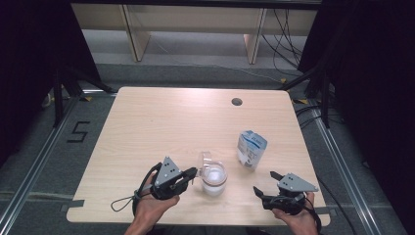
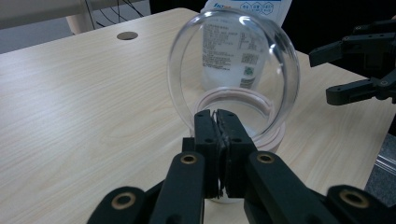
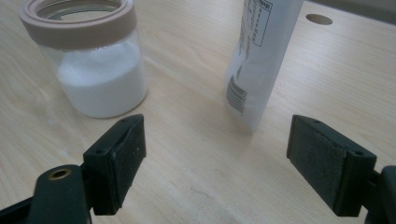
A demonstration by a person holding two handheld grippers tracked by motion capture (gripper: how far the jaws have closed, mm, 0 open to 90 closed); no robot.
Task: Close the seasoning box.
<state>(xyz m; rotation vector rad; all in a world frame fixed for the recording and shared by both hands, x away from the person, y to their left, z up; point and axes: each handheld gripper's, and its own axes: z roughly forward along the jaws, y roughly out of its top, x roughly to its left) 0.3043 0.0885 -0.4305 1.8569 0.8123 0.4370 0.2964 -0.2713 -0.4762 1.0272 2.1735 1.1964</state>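
Surface (image 1: 147,127) of pale wood carries a white refill pouch (image 1: 252,148) standing upright toward the right and, just left of it near the front edge, a glass jar (image 1: 214,179) with a beige collar, part-filled with white powder. Left tool (image 2: 219,122) has its jaws pinched tight on the rim of the jar's clear round lid (image 2: 233,70), which stands on edge over the jar mouth. Right tool (image 1: 266,183) hovers with jaws wide and nothing between them, near the front right, aimed at jar and pouch.
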